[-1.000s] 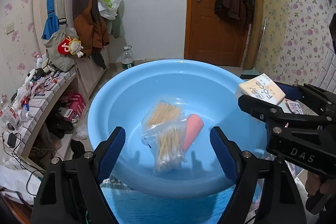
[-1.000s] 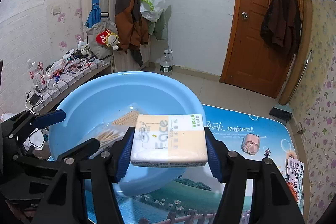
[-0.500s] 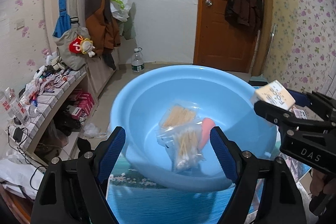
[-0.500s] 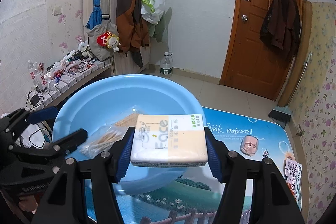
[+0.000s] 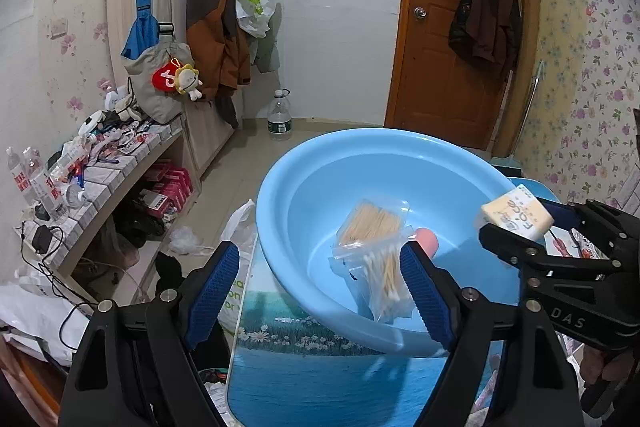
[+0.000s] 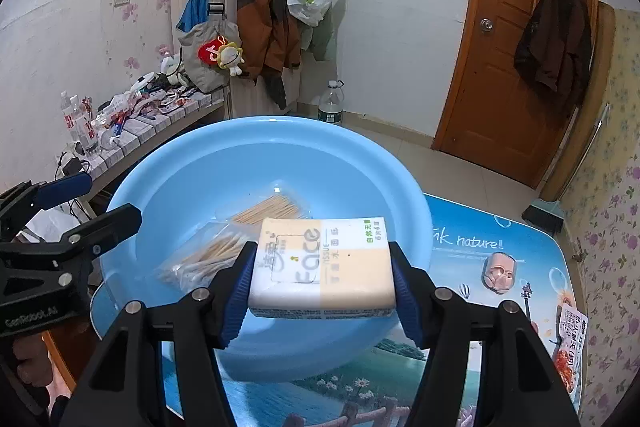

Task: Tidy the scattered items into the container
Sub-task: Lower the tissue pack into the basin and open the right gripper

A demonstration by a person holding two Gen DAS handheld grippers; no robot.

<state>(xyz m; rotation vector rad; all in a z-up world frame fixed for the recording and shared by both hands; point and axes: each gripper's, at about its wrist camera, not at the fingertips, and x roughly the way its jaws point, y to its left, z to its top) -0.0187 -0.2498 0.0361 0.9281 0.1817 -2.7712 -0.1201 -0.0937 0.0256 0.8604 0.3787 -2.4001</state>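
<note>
A light blue basin [image 5: 304,187] sits on the table. In it lie a clear bag of toothpicks [image 5: 374,227], a clear bag of cotton swabs [image 5: 386,277] and an orange-pink item [image 5: 429,239]. My right gripper [image 6: 322,283] is shut on a cream and white tissue pack [image 6: 324,263], held over the basin's near right rim [image 6: 416,227]. The pack [image 5: 516,213] also shows at the right of the left wrist view. My left gripper [image 5: 320,291] stands open and empty at the basin's near left side, and the right wrist view has this left gripper [image 6: 108,199] at its left edge.
The table [image 6: 480,239] has a blue landscape cover; a small face-shaped item [image 6: 499,271] and a printed packet [image 6: 572,347] lie on its right part. A cluttered shelf [image 5: 100,155] stands left of the table. A water bottle [image 5: 279,121] stands on the floor.
My left gripper has drawn leftward away from the basin's middle, so the basin sits further right in its view. The right gripper still holds the tissue pack in about the same place.
</note>
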